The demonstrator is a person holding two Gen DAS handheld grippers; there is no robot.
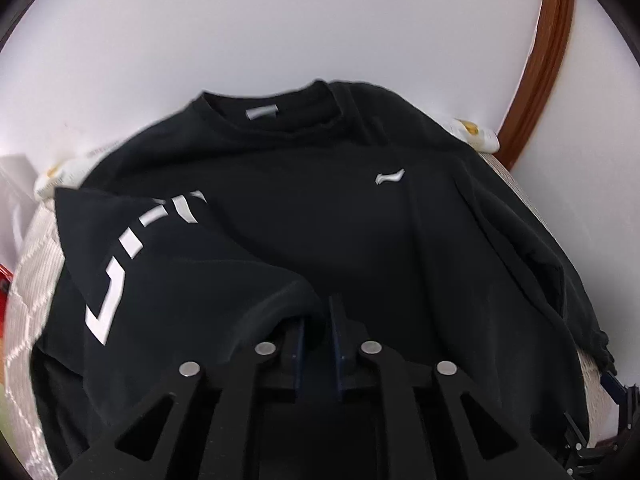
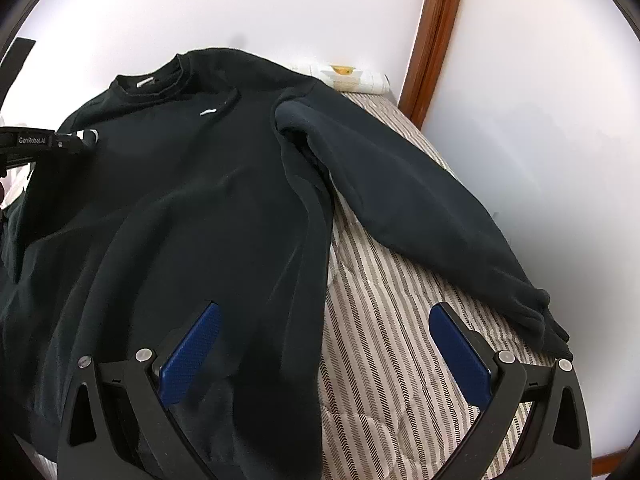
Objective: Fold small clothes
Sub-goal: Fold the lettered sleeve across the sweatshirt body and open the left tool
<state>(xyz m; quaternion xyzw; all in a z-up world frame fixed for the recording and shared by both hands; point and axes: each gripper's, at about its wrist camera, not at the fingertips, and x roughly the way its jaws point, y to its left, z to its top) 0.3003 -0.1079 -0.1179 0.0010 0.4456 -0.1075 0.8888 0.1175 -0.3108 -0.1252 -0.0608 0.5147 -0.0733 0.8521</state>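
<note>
A black sweatshirt lies front up on a striped bed, collar toward the wall, a small white logo on its chest. My left gripper is shut on the sweatshirt's left sleeve, which bears white lettering and is folded over the body. In the right wrist view the sweatshirt fills the left half, and its other sleeve lies stretched out to the right on the cover. My right gripper is open and empty above the sweatshirt's lower right hem. The left gripper shows at the far left there.
The bed cover is striped beige and grey. A white pillow with yellow print lies at the head by the white wall. A brown wooden door frame stands at the right. A red object sits at the left edge.
</note>
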